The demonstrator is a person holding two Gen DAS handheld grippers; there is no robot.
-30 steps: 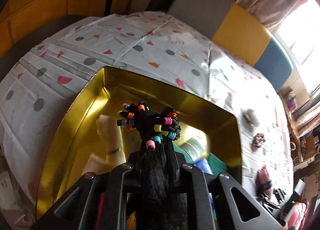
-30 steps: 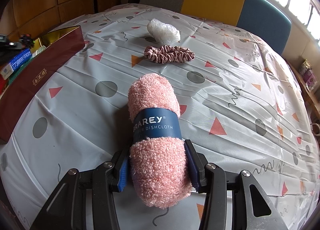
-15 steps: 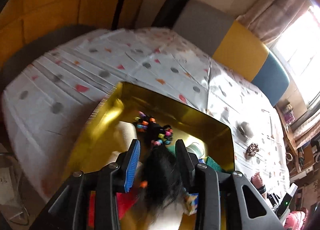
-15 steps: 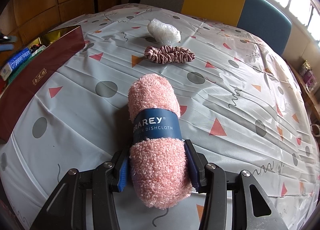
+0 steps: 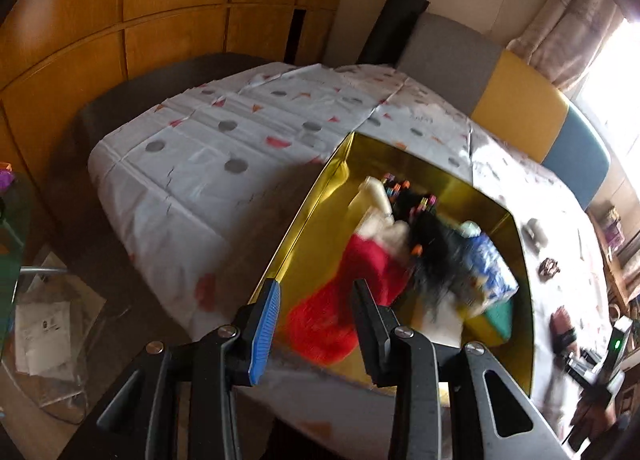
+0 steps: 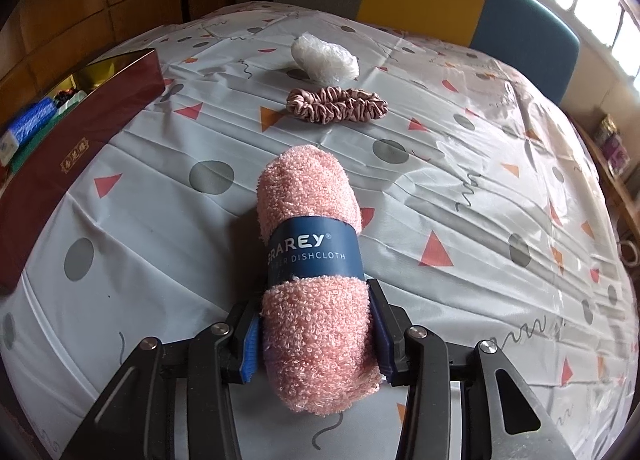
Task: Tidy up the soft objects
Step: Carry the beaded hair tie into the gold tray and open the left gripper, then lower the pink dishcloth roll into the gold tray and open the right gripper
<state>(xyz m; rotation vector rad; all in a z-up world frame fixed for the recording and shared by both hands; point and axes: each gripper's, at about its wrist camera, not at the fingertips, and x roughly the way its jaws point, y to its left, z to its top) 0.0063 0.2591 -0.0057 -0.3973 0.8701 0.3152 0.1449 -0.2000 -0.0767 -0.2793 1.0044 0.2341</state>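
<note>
Closing right fingers [image 6: 316,334] on pink dishcloth roll [image 6: 310,260] | left fingers [image 5: 316,324] parted, empty, above gold box [image 5: 516,260]

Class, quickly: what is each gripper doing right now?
Left gripper: open, holding nothing.
Right gripper: jaws closing on the pink dishcloth roll.

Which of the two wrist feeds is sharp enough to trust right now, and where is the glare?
Left wrist view: motion-blurred, the items in the gold box smear, and the window blows out the upper right. Right wrist view: sharp; the label on the pink dishcloth reads clearly, with only fisheye bending at the edges and mild window glare top right.
</note>
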